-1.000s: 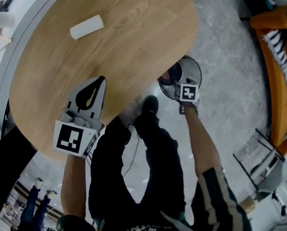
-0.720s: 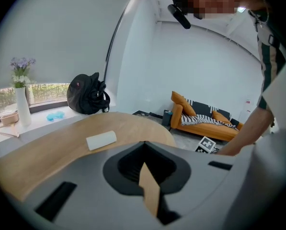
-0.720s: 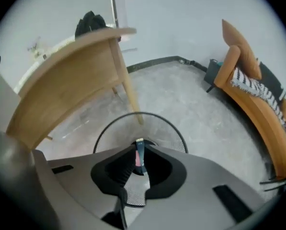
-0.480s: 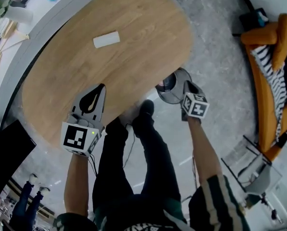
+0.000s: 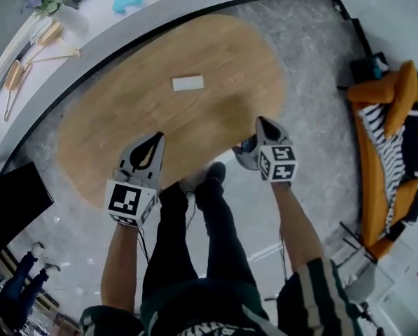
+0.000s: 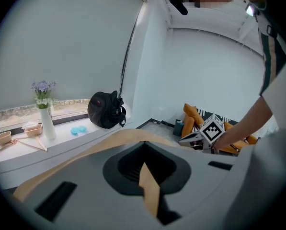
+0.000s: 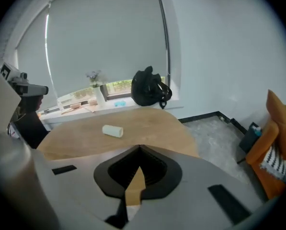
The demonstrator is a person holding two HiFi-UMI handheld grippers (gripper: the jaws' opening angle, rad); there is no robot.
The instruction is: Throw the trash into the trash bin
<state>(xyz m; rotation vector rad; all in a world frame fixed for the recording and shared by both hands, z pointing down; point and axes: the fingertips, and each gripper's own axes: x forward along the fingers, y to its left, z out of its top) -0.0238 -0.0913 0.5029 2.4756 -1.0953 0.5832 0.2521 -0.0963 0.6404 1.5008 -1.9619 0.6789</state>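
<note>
Where we stand: at the near edge of the wooden table (image 5: 216,54), on a grey floor (image 5: 314,61)
Left arm: a bare forearm (image 5: 121,264) reaches up from the bottom of the head view; the left gripper (image 5: 155,138) hangs above the table's near edge, pointing across the top and tilted downward
Right arm: a bare forearm (image 5: 293,222) comes out of a striped sleeve (image 5: 317,292); the right gripper (image 5: 263,122) hangs off the table's near right edge, angled down, over the bin (image 5: 242,154), which it half hides
Left fingers: together, with nothing between them
Right fingers: together, with nothing between them
Trash: we see a white roll (image 5: 187,83) lying on its side on the far half of the table, well apart from both grippers; in the right gripper view it lies beyond the fingertips and to their left
Bin: on the floor just beside the table's edge
</note>
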